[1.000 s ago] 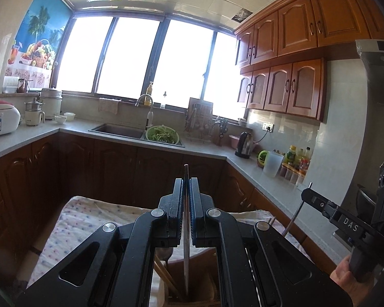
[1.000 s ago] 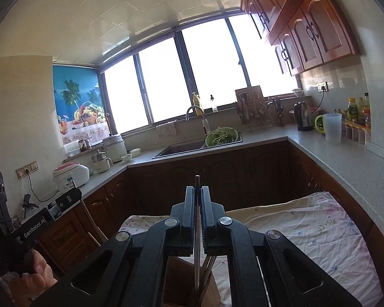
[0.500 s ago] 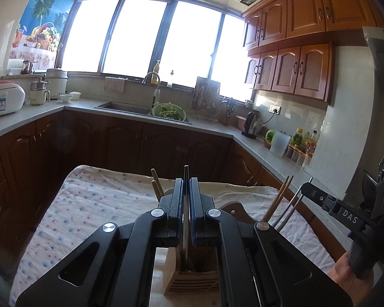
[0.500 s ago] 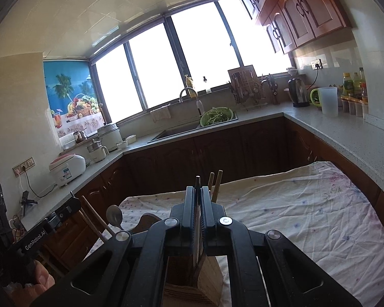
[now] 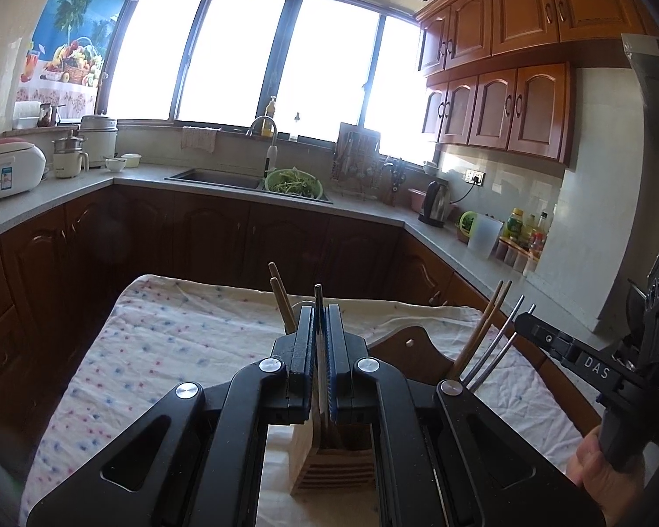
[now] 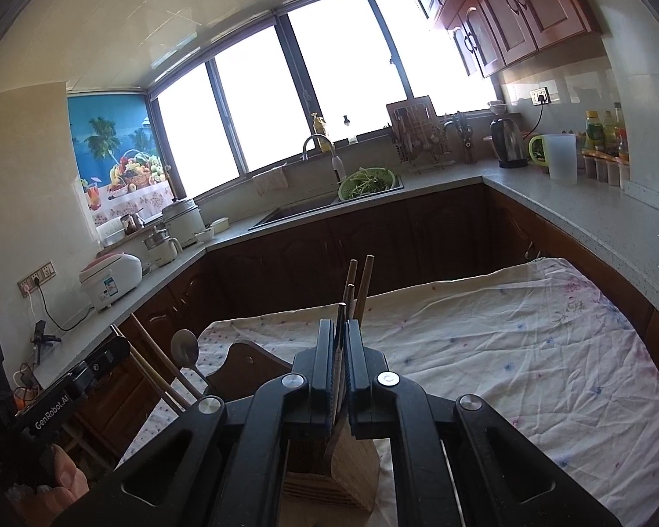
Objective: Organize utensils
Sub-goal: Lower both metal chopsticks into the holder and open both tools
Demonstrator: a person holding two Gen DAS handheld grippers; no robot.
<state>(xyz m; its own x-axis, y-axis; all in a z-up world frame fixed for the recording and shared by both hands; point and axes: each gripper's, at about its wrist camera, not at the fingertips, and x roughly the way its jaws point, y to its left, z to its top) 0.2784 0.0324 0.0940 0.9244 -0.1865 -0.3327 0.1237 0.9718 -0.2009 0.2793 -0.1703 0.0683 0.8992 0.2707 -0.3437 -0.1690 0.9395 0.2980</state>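
My left gripper (image 5: 320,329) is shut on a thin dark utensil handle (image 5: 317,296) that stands upright and reaches down into a wooden holder (image 5: 329,461) below it. My right gripper (image 6: 339,342) is shut on a thin utensil (image 6: 341,312) over another wooden holder (image 6: 329,478). Wooden chopsticks (image 5: 280,298) stand in the left holder. The right holder's chopsticks (image 5: 483,329) and metal handles show at the right in the left wrist view. Chopsticks (image 6: 359,290) rise beyond the right gripper. A metal spoon (image 6: 184,344) and chopsticks (image 6: 153,364) of the other holder show at the left.
A white dotted cloth (image 5: 175,351) covers the table (image 6: 505,351). A wooden chair back (image 5: 410,342) stands beside the holders. Dark cabinets and a grey countertop (image 5: 364,213) with a sink, green colander (image 5: 293,182) and kettle ring the room.
Both grippers have risen and tilted down, each still shut on its utensil. The holders, standing chopsticks and table cloth have come into view below them.
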